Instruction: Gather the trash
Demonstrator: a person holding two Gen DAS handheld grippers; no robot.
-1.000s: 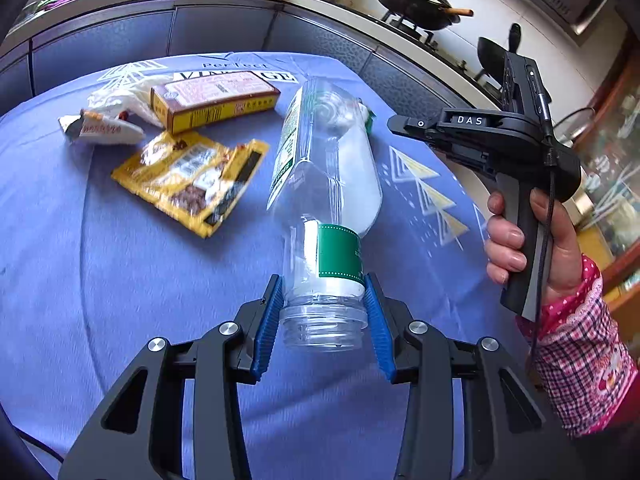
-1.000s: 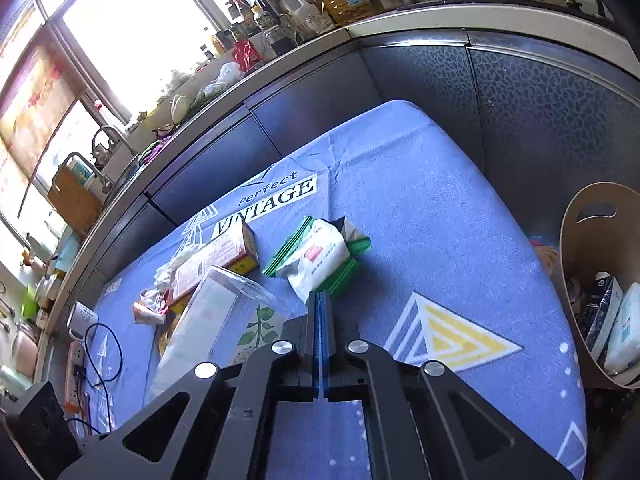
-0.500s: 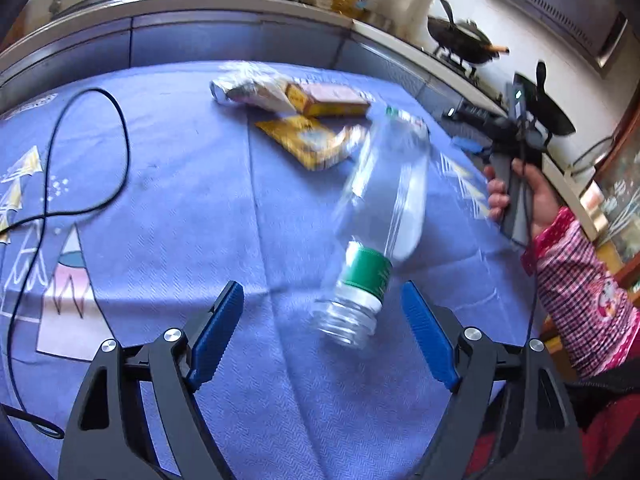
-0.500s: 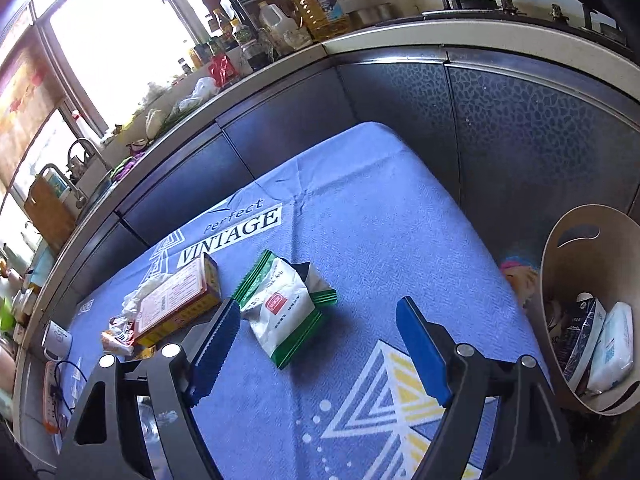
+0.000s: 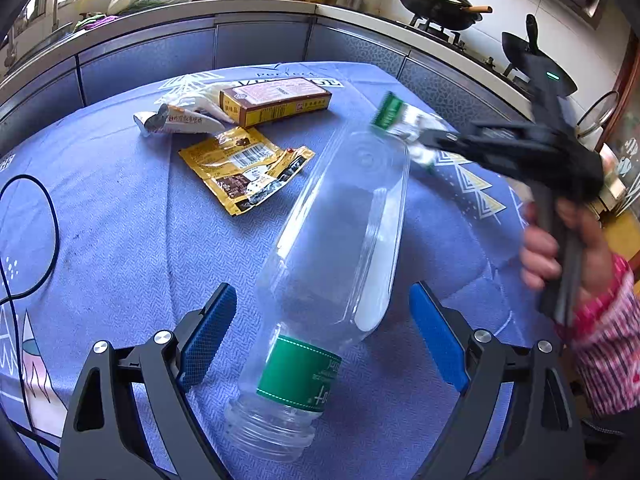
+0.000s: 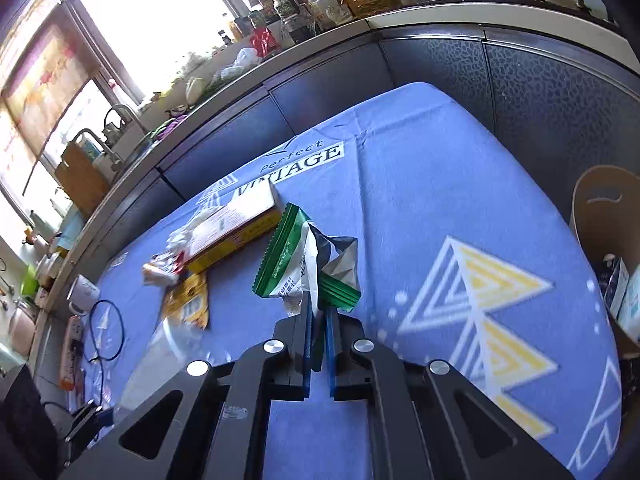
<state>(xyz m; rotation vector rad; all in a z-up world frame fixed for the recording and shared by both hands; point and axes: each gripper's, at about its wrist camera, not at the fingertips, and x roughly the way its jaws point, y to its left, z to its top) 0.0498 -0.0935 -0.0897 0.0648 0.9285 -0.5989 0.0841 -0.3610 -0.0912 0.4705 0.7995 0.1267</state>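
A clear plastic bottle (image 5: 340,220) with a green neck label lies on the blue tablecloth (image 5: 120,240), mouth toward the camera. My left gripper (image 5: 320,292) straddles its neck end, jaws wide and still opening, pads clear of it. My right gripper (image 6: 318,308) is closing tight on a green and white snack wrapper (image 6: 296,264), which is crumpled between its pads. In the left wrist view that right gripper (image 5: 424,140) is blurred, held by a hand in a pink checked sleeve, with the wrapper (image 5: 394,114) at its tips.
A yellow box (image 5: 276,100), a brown and yellow sachet (image 5: 244,168) and a crumpled white wrapper (image 5: 176,122) lie at the far side of the cloth. A black cable (image 5: 40,200) loops at left. A tan bin (image 6: 592,208) holding packets stands off the table's right edge.
My left gripper let go of the bottle's neck and spread wide; the bottle now lies on the cloth. My right gripper opened, then shut on the green and white wrapper.
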